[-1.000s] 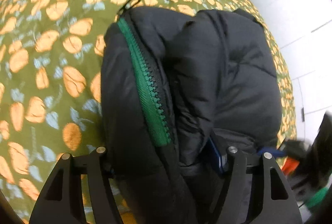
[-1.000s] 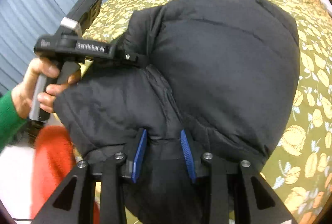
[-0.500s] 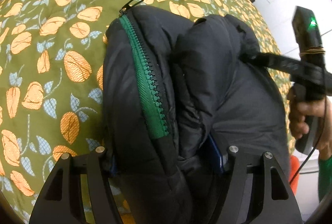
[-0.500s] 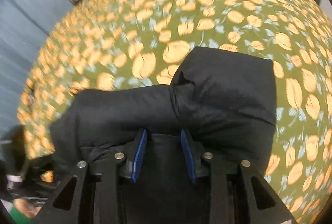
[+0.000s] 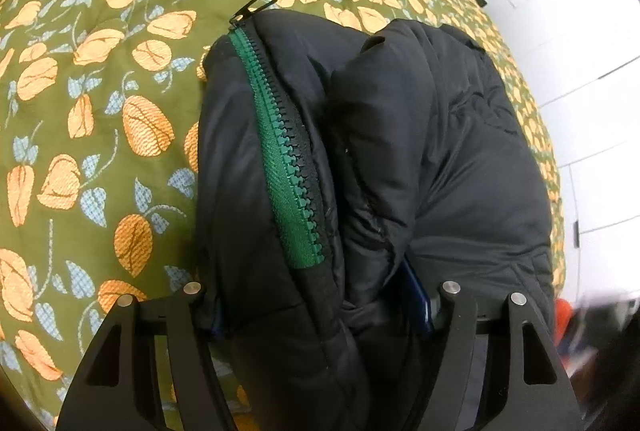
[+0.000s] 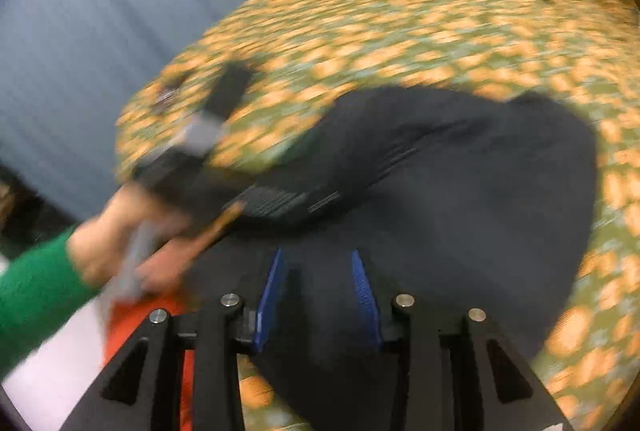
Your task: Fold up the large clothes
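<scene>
Both grippers, left (image 5: 320, 305) and right (image 6: 318, 291), clenched the jacket (image 5: 400, 151); its zipper (image 5: 280, 151) ran lower centre to upper left of frame.

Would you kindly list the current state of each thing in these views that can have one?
black puffer jacket: bunched, gripped by both grippers, far part resting on the bedspread.
green zipper: unzipped; one row of teeth shows.
zipper pull: sticking out over the bedspread.
left gripper: shut on the jacket's thick bundle.
right gripper: shut on a jacket fold.
bedspread: spread flat.
</scene>
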Available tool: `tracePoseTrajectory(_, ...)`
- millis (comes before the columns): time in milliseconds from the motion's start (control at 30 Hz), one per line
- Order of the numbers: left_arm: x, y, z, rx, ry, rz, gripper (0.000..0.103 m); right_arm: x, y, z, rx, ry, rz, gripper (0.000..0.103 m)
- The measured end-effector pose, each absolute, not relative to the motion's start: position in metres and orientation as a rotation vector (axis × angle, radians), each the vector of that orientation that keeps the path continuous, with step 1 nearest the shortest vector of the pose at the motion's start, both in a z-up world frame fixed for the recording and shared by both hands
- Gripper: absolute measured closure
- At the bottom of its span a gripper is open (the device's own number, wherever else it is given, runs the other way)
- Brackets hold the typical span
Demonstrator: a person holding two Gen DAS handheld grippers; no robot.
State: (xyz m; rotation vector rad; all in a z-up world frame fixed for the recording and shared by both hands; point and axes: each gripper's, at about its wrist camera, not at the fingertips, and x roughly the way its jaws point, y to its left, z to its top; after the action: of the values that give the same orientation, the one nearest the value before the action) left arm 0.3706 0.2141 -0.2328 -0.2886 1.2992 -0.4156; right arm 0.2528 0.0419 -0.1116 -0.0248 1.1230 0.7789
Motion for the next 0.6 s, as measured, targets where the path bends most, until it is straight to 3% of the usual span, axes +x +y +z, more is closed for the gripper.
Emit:
tracePoseTrajectory(100, 0.374, 0.212, -0.233, -0.259, 1.322, -0.414, 0.033, 0.219, 0.066, -0.139, -0.134, 1.134, 0.789, 0.067)
tracePoseTrajectory(333, 0.377, 0.215, -0.244, -0.282, 1.312, -0.343, 0.033, 0.228, 0.078, -0.191, -0.157, 1.155, 0.713, 0.07)
tracePoseTrajectory(500, 0.367, 0.218, -0.244, -0.313, 1.259, -0.348, 0.032, 0.241, 0.056, -0.157, -0.044, 1.242, 0.777, 0.07)
tracePoseTrajectory(600, 0.365, 0.221, -0.247, -0.328, 1.249, -0.359, 0.032, 0.27, 0.02, -0.114, 0.029, 1.186, 0.734, 0.07)
